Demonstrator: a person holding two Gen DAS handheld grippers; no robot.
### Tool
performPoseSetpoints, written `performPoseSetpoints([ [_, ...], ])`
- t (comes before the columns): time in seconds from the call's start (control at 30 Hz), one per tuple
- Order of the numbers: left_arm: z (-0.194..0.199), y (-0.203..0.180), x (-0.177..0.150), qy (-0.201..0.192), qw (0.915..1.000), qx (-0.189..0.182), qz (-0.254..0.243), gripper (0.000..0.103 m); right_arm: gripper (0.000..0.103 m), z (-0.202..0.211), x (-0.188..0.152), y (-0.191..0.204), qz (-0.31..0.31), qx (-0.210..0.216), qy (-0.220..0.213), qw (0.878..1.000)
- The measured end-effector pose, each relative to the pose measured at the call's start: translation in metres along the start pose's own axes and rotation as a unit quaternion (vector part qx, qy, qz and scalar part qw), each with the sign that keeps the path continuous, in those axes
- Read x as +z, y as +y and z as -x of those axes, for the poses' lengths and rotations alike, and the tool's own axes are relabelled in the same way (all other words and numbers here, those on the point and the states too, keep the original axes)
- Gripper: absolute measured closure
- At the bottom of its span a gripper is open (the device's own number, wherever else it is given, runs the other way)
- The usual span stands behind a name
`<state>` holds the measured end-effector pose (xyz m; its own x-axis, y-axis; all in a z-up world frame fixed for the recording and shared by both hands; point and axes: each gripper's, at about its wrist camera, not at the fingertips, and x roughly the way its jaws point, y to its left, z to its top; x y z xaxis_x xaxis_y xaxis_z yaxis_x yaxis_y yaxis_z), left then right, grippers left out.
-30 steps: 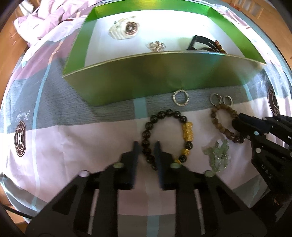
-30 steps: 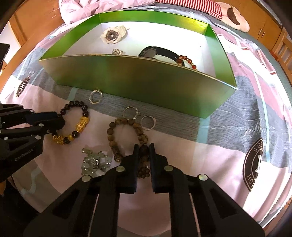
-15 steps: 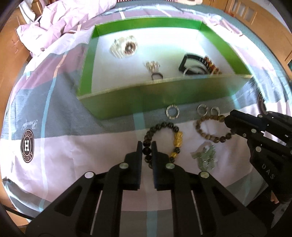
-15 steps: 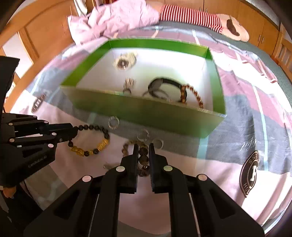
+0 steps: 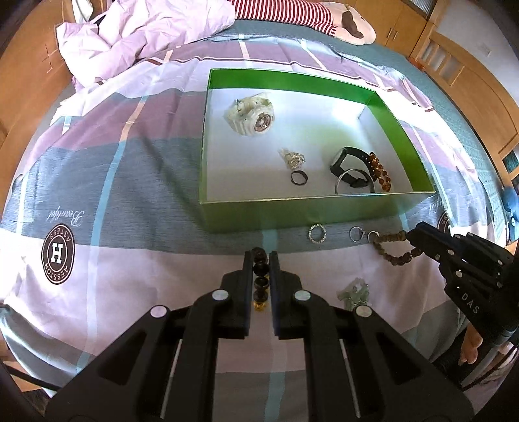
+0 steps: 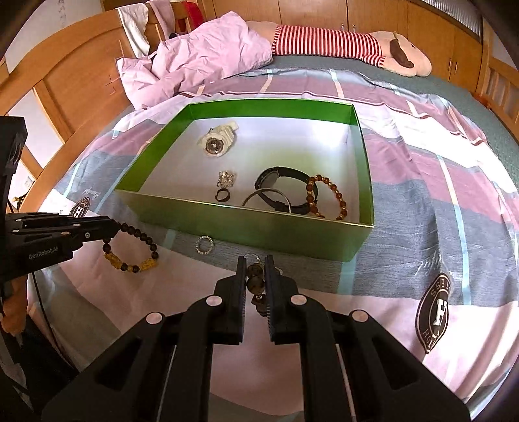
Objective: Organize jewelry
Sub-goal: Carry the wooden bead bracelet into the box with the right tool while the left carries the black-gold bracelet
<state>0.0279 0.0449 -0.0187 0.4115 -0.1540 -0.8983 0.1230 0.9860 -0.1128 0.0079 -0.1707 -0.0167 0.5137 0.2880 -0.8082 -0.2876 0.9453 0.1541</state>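
Note:
My left gripper [image 5: 260, 256] is shut on a black bead bracelet [image 5: 260, 269] with gold charms [image 6: 129, 266]; it hangs lifted off the bedspread. My right gripper [image 6: 253, 262] is shut on a brown wooden bead bracelet [image 6: 253, 282], which dangles from it [image 5: 394, 248]. Beyond both stands an open green box [image 5: 292, 214] holding a white watch [image 5: 251, 112], a black watch [image 5: 352, 165], an amber bracelet [image 5: 379, 170], a sparkly brooch [image 5: 293, 159], a dark ring [image 5: 299, 178] and a thin bangle [image 5: 344, 179].
On the bedspread before the box lie a rhinestone ring [image 5: 317, 233], two silver hoops [image 5: 356, 233] and a pale green trinket [image 5: 353, 292]. A rumpled lilac quilt [image 5: 142, 29] and a striped plush toy [image 6: 340, 48] lie at the bed's far end. Wooden cabinets line the sides.
Both grippers have risen, each carrying its bracelet up off the bedspread. The view has pulled back, so the box's inside now shows fully.

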Motion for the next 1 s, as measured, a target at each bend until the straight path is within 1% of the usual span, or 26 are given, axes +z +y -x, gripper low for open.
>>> performPoseSetpoints([
  [0.13, 0.007, -0.006, 0.001, -0.016, 0.9996, 0.018, -0.011, 0.093, 0.092, 0.007, 0.002, 0.005, 0.009, 0.002, -0.017, 1.0],
  [0.2, 0.013, -0.008, 0.002, -0.029, 0.9993, 0.018, -0.012, 0.093, 0.092, 0.012, 0.004, 0.007, 0.01, 0.004, -0.027, 1.0],
  [0.3, 0.037, -0.016, 0.008, -0.07, 0.9972, 0.015, -0.022, 0.093, 0.092, 0.023, 0.011, 0.012, 0.013, 0.006, -0.044, 0.999],
  [0.37, 0.063, -0.024, 0.017, -0.11, 0.9934, 0.006, -0.033, 0.093, 0.092, 0.034, 0.019, 0.016, 0.02, 0.01, -0.063, 0.998],
  [0.47, 0.084, -0.031, 0.032, -0.143, 0.9888, 0.004, -0.043, 0.093, 0.092, 0.053, 0.037, 0.021, 0.029, 0.008, -0.099, 0.995],
  [0.53, 0.085, -0.033, 0.046, -0.156, 0.9866, 0.006, -0.047, 0.093, 0.092, 0.059, 0.052, 0.019, 0.026, 0.003, -0.118, 0.993],
  [0.57, 0.082, -0.033, 0.053, -0.162, 0.9857, 0.009, -0.046, 0.093, 0.092, 0.061, 0.059, 0.017, 0.022, 0.0, -0.131, 0.991],
  [0.63, 0.07, -0.03, 0.067, -0.178, 0.9831, 0.02, -0.04, 0.093, 0.092, 0.058, 0.068, 0.012, 0.013, -0.003, -0.144, 0.989],
  [0.67, 0.062, -0.028, 0.073, -0.184, 0.9819, 0.024, -0.038, 0.093, 0.092, 0.054, 0.072, 0.01, 0.008, -0.003, -0.147, 0.989],
  [0.73, 0.049, -0.023, 0.079, -0.188, 0.9813, 0.02, -0.033, 0.093, 0.092, 0.039, 0.077, 0.004, 0.002, -0.009, -0.143, 0.99],
  [0.83, 0.033, -0.017, 0.091, -0.181, 0.9831, 0.025, -0.019, 0.093, 0.092, 0.013, 0.076, -0.005, -0.014, -0.017, -0.122, 0.992],
  [1.0, 0.023, -0.017, 0.098, -0.17, 0.9852, 0.02, -0.015, 0.093, 0.092, -0.019, 0.077, -0.013, -0.023, -0.024, -0.091, 0.995],
])
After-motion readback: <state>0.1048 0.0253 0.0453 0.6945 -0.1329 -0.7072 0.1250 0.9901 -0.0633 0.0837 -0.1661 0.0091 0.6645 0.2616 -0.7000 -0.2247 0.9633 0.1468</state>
